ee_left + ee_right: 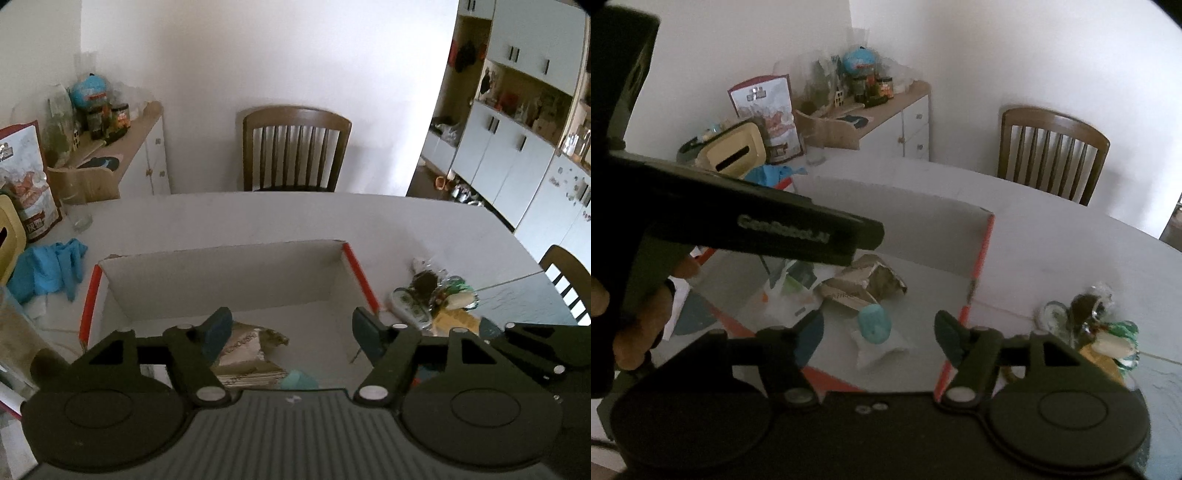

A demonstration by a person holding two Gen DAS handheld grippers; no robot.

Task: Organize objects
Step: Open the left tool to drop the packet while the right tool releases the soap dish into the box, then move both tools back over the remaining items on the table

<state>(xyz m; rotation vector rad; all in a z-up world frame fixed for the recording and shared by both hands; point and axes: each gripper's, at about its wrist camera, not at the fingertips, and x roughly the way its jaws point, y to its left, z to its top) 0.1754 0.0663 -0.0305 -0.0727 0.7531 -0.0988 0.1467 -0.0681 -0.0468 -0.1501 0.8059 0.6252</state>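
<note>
A white cardboard box with red edges (221, 280) stands open on the table; it also shows in the right wrist view (923, 236). Inside lie a crumpled brown packet (255, 347) (871, 284), a blue-green wrapped item (873, 325) and a white wrapper (786, 295). A pile of small wrapped items (439, 295) (1093, 325) lies on the table right of the box. My left gripper (291, 332) is open and empty over the box's near part. My right gripper (879, 332) is open and empty above the box's right side, with the left gripper's body (775, 229) to its left.
A blue cloth (48, 269), a glass (77, 210), a printed bag (26, 184) and a yellow box (735, 151) stand at the table's left. A wooden chair (295, 147) is behind the table, another chair (569, 280) at right. A cluttered sideboard (122, 147) stands against the wall.
</note>
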